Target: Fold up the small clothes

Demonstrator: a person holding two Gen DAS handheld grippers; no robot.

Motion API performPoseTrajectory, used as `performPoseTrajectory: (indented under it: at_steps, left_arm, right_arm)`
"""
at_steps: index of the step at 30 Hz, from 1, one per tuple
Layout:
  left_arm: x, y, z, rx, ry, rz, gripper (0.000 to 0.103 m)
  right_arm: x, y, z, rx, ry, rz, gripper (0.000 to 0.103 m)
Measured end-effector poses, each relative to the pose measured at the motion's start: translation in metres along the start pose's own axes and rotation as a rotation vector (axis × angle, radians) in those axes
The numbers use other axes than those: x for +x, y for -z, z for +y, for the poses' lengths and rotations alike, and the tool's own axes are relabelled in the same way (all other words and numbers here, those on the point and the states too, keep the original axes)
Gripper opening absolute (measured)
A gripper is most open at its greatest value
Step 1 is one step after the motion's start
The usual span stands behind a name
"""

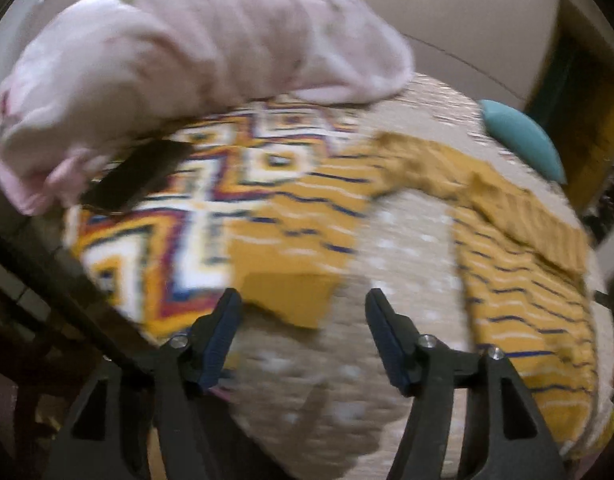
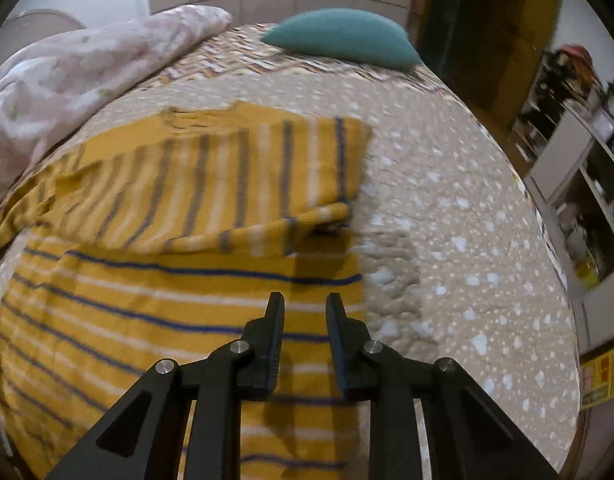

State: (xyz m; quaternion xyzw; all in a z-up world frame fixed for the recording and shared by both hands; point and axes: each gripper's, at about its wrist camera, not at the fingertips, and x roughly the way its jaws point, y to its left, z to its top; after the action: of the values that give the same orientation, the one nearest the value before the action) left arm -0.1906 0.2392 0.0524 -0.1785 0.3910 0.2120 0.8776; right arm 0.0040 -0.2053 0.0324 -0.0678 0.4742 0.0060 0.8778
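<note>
Mustard striped garment (image 2: 179, 280) lies spread on your bed (image 2: 447, 208), filling the right wrist frame's left half; your right gripper (image 2: 305, 306) hovers over it, jaws narrowly parted, empty; your left gripper (image 1: 303, 304) gapes wide, holding nothing.

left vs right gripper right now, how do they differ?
1. Gap: the left gripper stands wide open; the right gripper shows only a narrow gap.
2. What lies beyond the tips: the left points at the speckled beige bedspread beside the mustard striped garment; the right sits over that garment, near its edge.
Shared: both point downward, and neither has cloth between its pads.
</note>
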Motion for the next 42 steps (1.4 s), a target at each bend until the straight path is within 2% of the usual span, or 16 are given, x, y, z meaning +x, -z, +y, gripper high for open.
performPoseTrajectory:
  at_steps: [2,6,10,11,12,13,14,16,19,24,28,34,36,39,41,42]
  left_arm:
    - [0.003,0.001,0.004,0.056,-0.017,-0.018,0.072]
    - [0.02,0.009,-0.016,0.286,-0.026,-0.025,0.074]
    - [0.038,0.013,-0.032,0.434,-0.03,-0.007,0.073]
    - [0.041,0.011,-0.033,0.445,-0.034,-0.009,0.064]
    - [0.043,0.007,-0.031,0.441,-0.032,-0.007,0.052]
    - [0.047,0.0,-0.027,0.419,-0.028,0.009,0.02]
    - [0.051,-0.008,-0.021,0.38,-0.016,0.028,0.009]
    - [0.05,-0.029,-0.004,0.275,0.001,0.021,0.008]
    - [0.036,-0.058,0.013,0.179,-0.031,-0.034,0.007]
    - [0.009,-0.104,0.01,0.076,0.078,-0.063,0.007]
    - [-0.014,-0.128,-0.056,0.123,0.28,-0.066,0.003]
    - [-0.013,-0.139,-0.232,0.286,0.576,0.011,0.0]
    - [-0.013,-0.136,-0.296,0.362,0.619,0.006,0.0]
    - [-0.018,-0.125,-0.343,0.395,0.659,0.021,0.0]
    - [-0.029,-0.111,-0.348,0.424,0.656,-0.008,0.015]
    - [-0.035,-0.101,-0.341,0.449,0.621,-0.037,0.021]
  right_arm:
    - [-0.006,0.004,0.013,-0.015,-0.025,-0.004,0.032]
    - [-0.006,0.017,0.043,-0.04,-0.073,0.022,0.033]
    - [0.002,0.026,0.066,-0.084,-0.085,0.049,0.033]
    - [0.002,0.029,0.072,-0.095,-0.083,0.054,0.033]
    - [0.003,0.031,0.075,-0.105,-0.082,0.058,0.033]
    - [0.003,0.034,0.078,-0.11,-0.082,0.06,0.033]
    - [0.003,0.036,0.081,-0.116,-0.079,0.061,0.033]
    - [0.003,0.039,0.083,-0.123,-0.072,0.059,0.033]
    - [0.002,0.04,0.081,-0.122,-0.076,0.054,0.033]
    - [-0.01,0.044,0.069,-0.082,-0.111,0.013,0.032]
    - [-0.019,0.049,0.049,0.003,-0.153,-0.017,0.032]
    - [-0.038,0.062,0.012,0.108,-0.2,-0.079,0.032]
    - [-0.044,0.066,-0.001,0.134,-0.198,-0.101,0.032]
    - [-0.049,0.068,-0.018,0.166,-0.202,-0.116,0.033]
    - [-0.05,0.069,-0.026,0.183,-0.21,-0.124,0.033]
    - [-0.049,0.069,-0.028,0.188,-0.221,-0.126,0.033]
